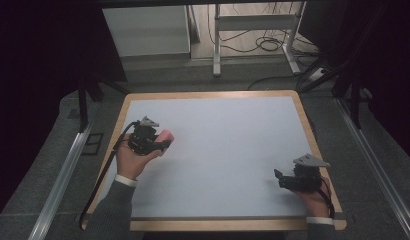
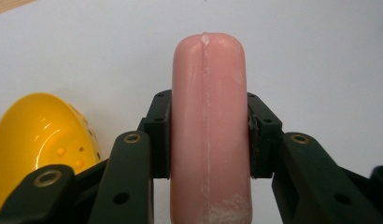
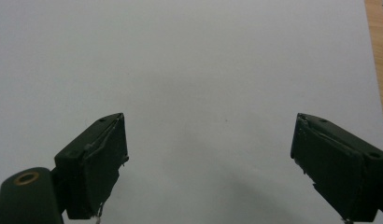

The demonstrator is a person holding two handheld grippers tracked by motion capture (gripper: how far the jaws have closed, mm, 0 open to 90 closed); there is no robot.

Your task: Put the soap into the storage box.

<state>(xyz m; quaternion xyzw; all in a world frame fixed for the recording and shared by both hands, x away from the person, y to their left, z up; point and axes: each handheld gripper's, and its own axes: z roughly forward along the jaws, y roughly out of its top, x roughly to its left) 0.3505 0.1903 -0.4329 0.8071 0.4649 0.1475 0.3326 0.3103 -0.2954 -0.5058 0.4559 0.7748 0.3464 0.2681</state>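
Note:
A pink sausage-shaped toy [image 2: 208,79] stands lengthwise between the black jaws of my left gripper [image 2: 209,135], and both pads press on its sides. From above, the left gripper [image 1: 162,144] hovers over the left part of the white table top [image 1: 223,135], the pink toy [image 1: 166,135] poking out past the hand. My right gripper [image 1: 278,176] rests near the table's right front corner. Its jaws are spread wide in the right gripper view [image 3: 208,158], with bare white surface between them.
A yellow perforated bowl-like toy [image 2: 38,137] lies just left of and below the left gripper's jaws. A wooden rim [image 1: 308,125] borders the table. Beyond the far edge stand a white cabinet [image 1: 145,30] and a metal frame [image 1: 253,22] with cables on the floor.

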